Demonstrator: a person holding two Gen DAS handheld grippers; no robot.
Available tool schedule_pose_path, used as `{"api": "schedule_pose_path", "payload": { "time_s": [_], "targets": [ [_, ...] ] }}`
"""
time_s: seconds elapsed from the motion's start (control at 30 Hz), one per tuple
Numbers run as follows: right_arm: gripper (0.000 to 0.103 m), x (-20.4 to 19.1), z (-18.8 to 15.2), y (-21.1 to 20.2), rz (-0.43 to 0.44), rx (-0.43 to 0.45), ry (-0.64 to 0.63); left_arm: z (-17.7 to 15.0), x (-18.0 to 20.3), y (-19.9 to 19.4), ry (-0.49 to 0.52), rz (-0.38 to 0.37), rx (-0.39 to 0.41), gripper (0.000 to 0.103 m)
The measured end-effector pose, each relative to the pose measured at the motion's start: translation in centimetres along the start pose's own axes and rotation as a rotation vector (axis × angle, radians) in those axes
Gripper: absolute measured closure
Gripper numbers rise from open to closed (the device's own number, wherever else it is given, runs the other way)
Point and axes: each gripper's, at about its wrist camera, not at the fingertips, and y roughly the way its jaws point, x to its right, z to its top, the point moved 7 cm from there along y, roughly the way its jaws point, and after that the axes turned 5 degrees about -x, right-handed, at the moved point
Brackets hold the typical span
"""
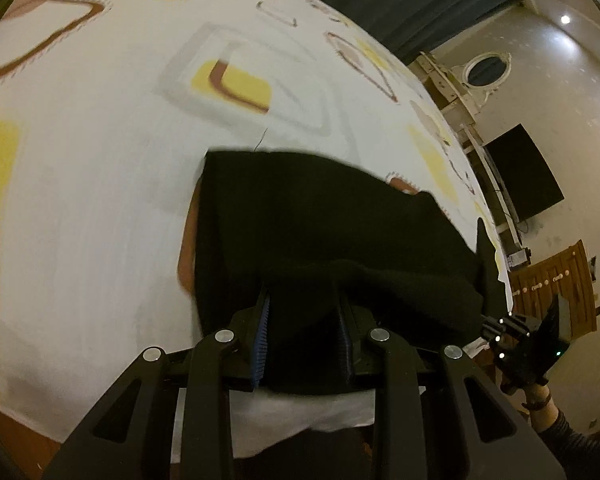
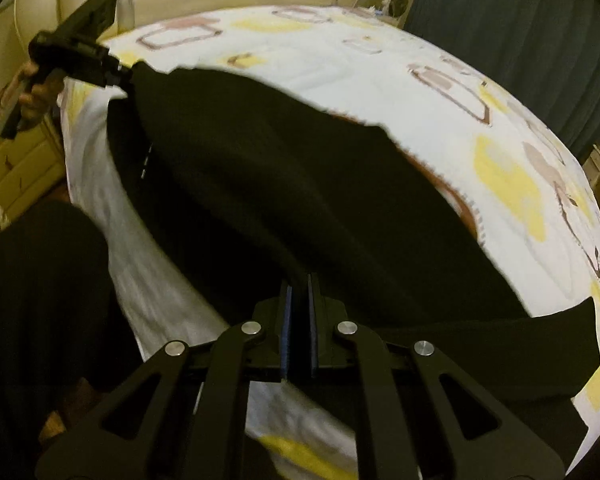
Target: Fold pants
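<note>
A: Black fabric — where are the pants (image 2: 284, 184) lying?

B: Along the bed's (image 1: 100, 200) near edge, stretched long between both grippers. The left gripper (image 1: 304, 312) is pinching one end, the right gripper (image 2: 299, 300) is clamping the other; the far edge is lying ahead.

No readable text, labels, brands or numbers in either view. Bedsheet (image 1: 100, 184) carries only yellow and brown shapes, no lettering. Dark screen (image 1: 524, 172) on far right wall blank. Pants (image 2: 300, 184) plain black, no visible tag.
</note>
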Motion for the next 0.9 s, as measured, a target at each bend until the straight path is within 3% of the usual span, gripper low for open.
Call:
{"api": "schedule_pose_path", "payload": {
  "time_s": [0.3,0.5,0.7,0.9],
  "targets": [
    [0.084,0.1,-1.7,-0.6,0.09,-0.013,0.111,-1.8,-0.4,-0.8,-0.026,0.002,-0.016,0.07],
    [0.065,2.3,-3.1,-4.3,0.216,0.033,0.278,-3.7,0.2,-1.9,-0.02,0.042,-0.031,0.069],
    [0.057,9.9,-4.9,-8.3,0.241,0.155,0.579,-3.9,-1.0,-3.0,-0.097,0.009,0.003,0.06],
    [0.049,21.4,-7.0,-9.8,0.078,0.217,0.878,-2.8,-1.8,-4.3,-0.174,0.056,0.078,0.06]
  ]
}}
